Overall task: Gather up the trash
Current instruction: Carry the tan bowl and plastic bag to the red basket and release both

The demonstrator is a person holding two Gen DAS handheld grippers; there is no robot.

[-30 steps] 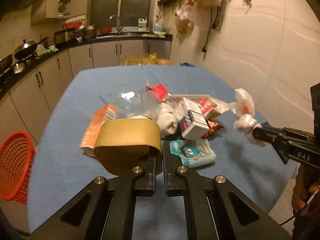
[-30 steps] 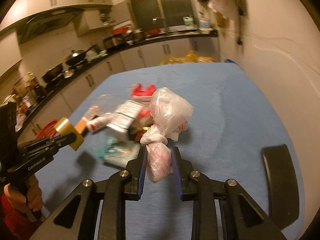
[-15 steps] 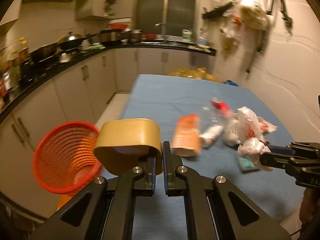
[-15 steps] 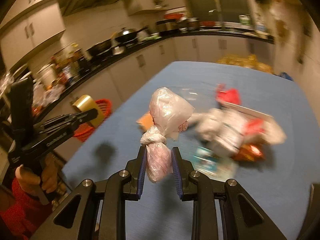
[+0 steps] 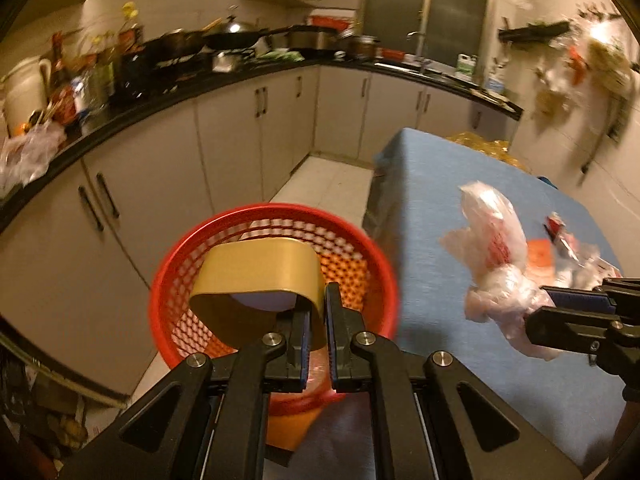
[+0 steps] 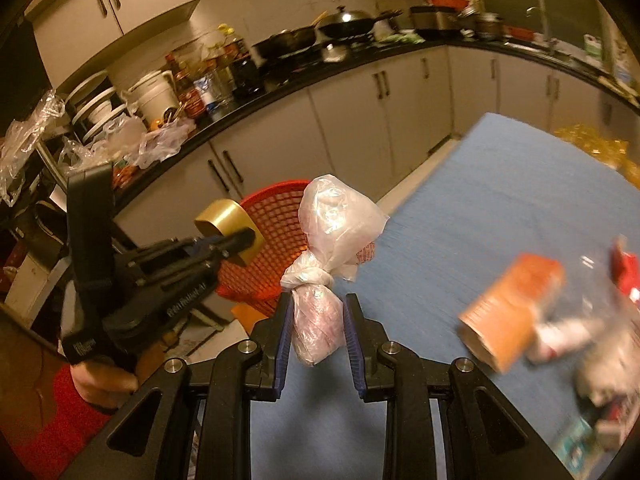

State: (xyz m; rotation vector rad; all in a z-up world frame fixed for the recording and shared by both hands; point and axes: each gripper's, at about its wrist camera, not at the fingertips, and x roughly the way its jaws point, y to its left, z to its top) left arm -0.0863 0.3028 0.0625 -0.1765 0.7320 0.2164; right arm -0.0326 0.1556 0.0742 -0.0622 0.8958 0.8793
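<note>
My left gripper (image 5: 316, 320) is shut on a gold paper cup (image 5: 256, 276) and holds it right above the red mesh basket (image 5: 192, 252) beside the table. In the right wrist view the left gripper (image 6: 236, 240) and cup (image 6: 224, 216) hang in front of the basket (image 6: 276, 240). My right gripper (image 6: 316, 320) is shut on a knotted clear plastic bag (image 6: 332, 232) and holds it over the blue table's (image 6: 500, 184) near left edge; the bag (image 5: 496, 248) also shows in the left wrist view.
An orange carton (image 6: 512, 308), a red wrapper (image 6: 628, 268) and other blurred trash lie on the table at right. Grey cabinets (image 5: 248, 136) under a cluttered black counter (image 5: 168, 92) run behind the basket. A tiled floor strip (image 5: 320, 184) lies between cabinets and table.
Both grippers have swung left from the trash pile toward the basket. The cup now hangs over the basket, and the bag has come to the table's left edge.
</note>
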